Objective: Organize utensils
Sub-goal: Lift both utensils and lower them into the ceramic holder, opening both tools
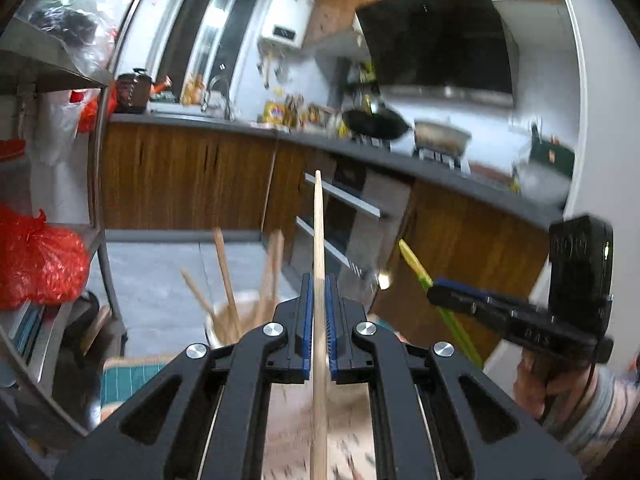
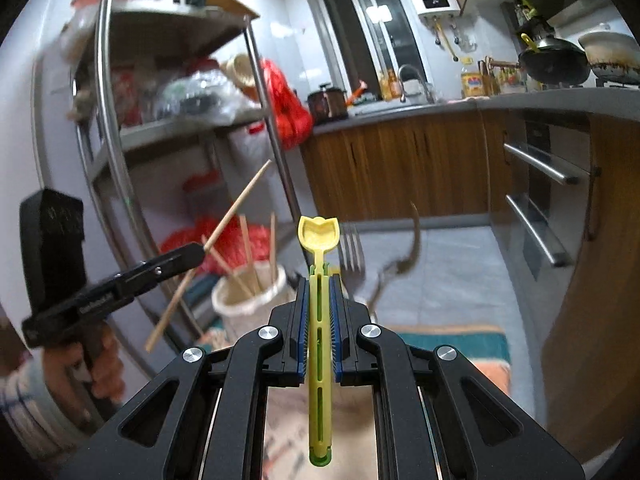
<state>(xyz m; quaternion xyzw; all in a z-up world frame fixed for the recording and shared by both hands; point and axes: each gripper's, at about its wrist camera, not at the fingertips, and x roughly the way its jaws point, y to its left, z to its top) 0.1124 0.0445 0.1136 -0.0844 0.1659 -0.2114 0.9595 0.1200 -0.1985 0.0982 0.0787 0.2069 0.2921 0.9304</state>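
My left gripper (image 1: 319,280) is shut on a wooden chopstick (image 1: 318,232) that points up and forward. It also shows in the right wrist view (image 2: 198,250), holding the chopstick (image 2: 236,204) tilted above the cup. My right gripper (image 2: 320,280) is shut on a yellow-green plastic spoon (image 2: 319,236), bowl forward. It shows in the left wrist view (image 1: 434,290) with the spoon (image 1: 416,266). A white holder cup (image 2: 248,300) with several wooden chopsticks stands low ahead, also in the left wrist view (image 1: 236,312). A metal fork (image 2: 352,252) stands blurred beyond my right gripper.
A steel shelf rack (image 2: 108,120) with red bags (image 2: 288,108) stands at the left. Wooden kitchen cabinets (image 2: 400,168) with a grey counter, sink, wok (image 2: 554,60) and pot run along the back. A patterned cloth (image 2: 448,340) lies below the grippers.
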